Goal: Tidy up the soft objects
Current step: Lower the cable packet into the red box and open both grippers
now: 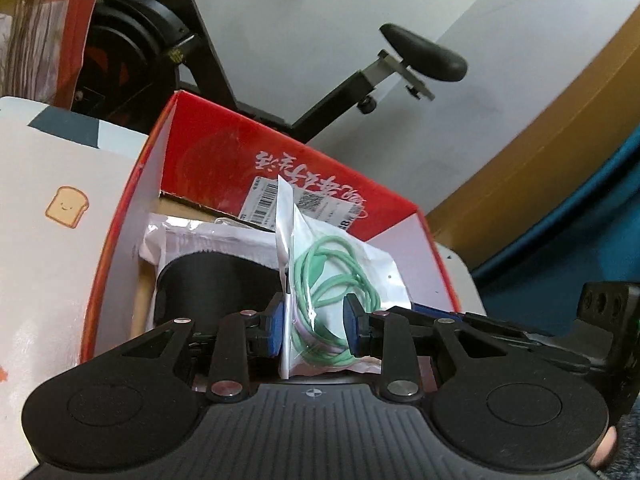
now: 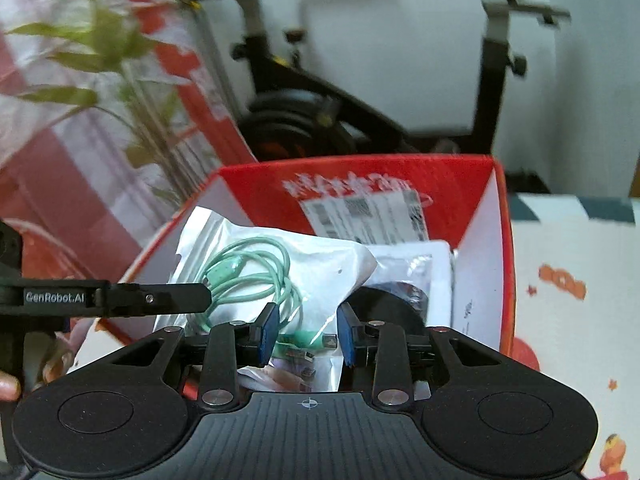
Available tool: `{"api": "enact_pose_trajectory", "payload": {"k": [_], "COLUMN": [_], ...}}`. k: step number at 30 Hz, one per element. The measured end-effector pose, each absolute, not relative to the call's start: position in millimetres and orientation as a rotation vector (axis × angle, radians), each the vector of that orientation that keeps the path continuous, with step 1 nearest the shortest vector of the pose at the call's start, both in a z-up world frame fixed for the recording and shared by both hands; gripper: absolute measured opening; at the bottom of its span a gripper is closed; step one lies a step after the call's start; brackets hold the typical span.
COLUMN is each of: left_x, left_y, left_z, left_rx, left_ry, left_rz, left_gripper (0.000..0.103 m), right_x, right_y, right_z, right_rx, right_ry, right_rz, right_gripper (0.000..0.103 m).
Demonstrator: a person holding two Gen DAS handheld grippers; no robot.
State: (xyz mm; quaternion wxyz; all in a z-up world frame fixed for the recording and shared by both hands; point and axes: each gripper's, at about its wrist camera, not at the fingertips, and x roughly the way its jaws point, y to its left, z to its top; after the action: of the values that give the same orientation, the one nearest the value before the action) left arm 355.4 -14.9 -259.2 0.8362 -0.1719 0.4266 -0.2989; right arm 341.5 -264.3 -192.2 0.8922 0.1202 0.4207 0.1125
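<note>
— Nearest the lens: left gripper (image 1: 315,326), blue pads (image 1: 276,330) parted, straddling the clear bag (image 1: 340,280) with the coiled green cable (image 1: 332,280). No firm pinch visible; pads just beside the plastic, contact hard to tell.

— And on the other side?

— Right gripper (image 2: 306,330), likewise parted, blue pads (image 2: 267,332) either side of the same bag's lower end, over the cable plugs. Grip not certain there either.

— Where does the bag sit?

— Inside the red box (image 1: 208,156), standing on edge in the left view, leaning across a black pouch (image 1: 216,280) and white wrapping. Shipping label stuck on the box's inner red wall.

— Underneath?

— White tablecloth (image 1: 52,240) printed with a small toast cartoon; orange cartoon prints on it in the right view.

— Room behind?

— Black exercise bike (image 1: 424,52) against a pale wall, saddle up at the right. Green plant (image 2: 104,56) in clear and red wrapping beside the box. Brown strip and teal surface at the far right of the left view.
</note>
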Motion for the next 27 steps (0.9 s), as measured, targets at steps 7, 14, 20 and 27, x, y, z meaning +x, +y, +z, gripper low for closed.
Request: {"api": "enact_pose_trajectory", "payload": {"k": [7,14,20,27], "left_x": [379.3,387.2,364.3,319.0], "left_y": [-26.4,-34.8,-33.8,-25.6], "left_z": [-264.2,-254.3,-242.0,-219.6], "left_rx": [-0.296,-0.187,-0.076,0.0], "left_ry": [0.9,0.827,0.708,0.574], "left_rz": [-0.576,-0.521,-0.499,-0.469], "left_gripper": [0.031,0.034,0.05,0.084], "right_x": [367.8,376.4,360.7,322.8], "right_y": [-253.9,-245.8,-244.4,-257.7], "right_z": [-201.0,-200.3,-192.3,-174.8], "right_rx": [0.163,0.084,-0.014,0.048], "right_ry": [0.906,0.869,0.79,0.66], "right_rz": [0.19,0.132,0.127,0.136], "right_gripper": [0.03,0.031,0.033,0.047]}}
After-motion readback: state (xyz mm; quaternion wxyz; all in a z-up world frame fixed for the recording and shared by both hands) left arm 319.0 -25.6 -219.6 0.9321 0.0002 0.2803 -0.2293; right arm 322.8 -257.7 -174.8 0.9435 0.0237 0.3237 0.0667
